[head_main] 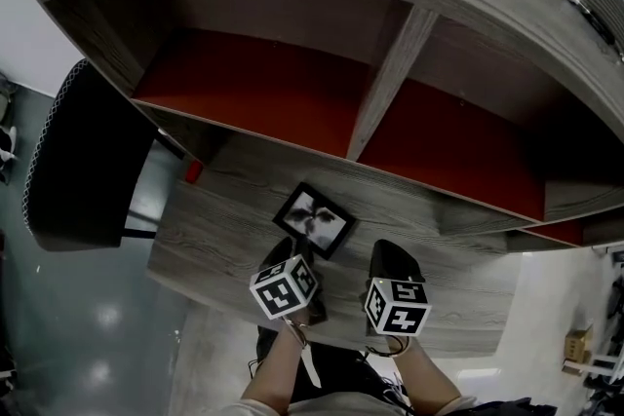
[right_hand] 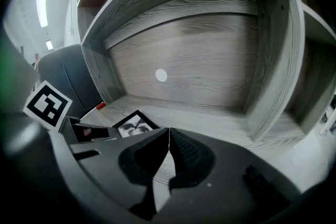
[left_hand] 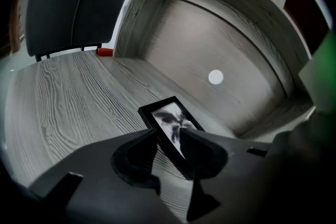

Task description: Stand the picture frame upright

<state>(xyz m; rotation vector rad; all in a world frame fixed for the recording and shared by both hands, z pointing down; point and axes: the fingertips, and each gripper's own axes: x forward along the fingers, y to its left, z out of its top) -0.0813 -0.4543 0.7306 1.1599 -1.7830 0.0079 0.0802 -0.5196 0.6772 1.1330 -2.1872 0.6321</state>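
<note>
A black picture frame point(head_main: 314, 219) with a black-and-white print lies flat on the grey wood desk point(head_main: 210, 234), under the shelf. In the left gripper view the frame point(left_hand: 167, 115) runs away from me, its near end between my jaws. My left gripper point(head_main: 290, 253) point(left_hand: 169, 134) is open, its jaws apart on either side of that near end; the pads do not press on it. My right gripper point(head_main: 392, 253) point(right_hand: 169, 131) hovers just right of the frame point(right_hand: 134, 126), its jaws closed tip to tip with nothing between them.
A shelf unit with red back panels point(head_main: 253, 93) and an upright divider point(head_main: 390, 78) overhangs the desk. A black chair point(head_main: 78, 161) stands to the left. A small red object point(head_main: 193, 172) sits at the desk's left rear corner. The back panel carries a white round dot point(left_hand: 216, 77).
</note>
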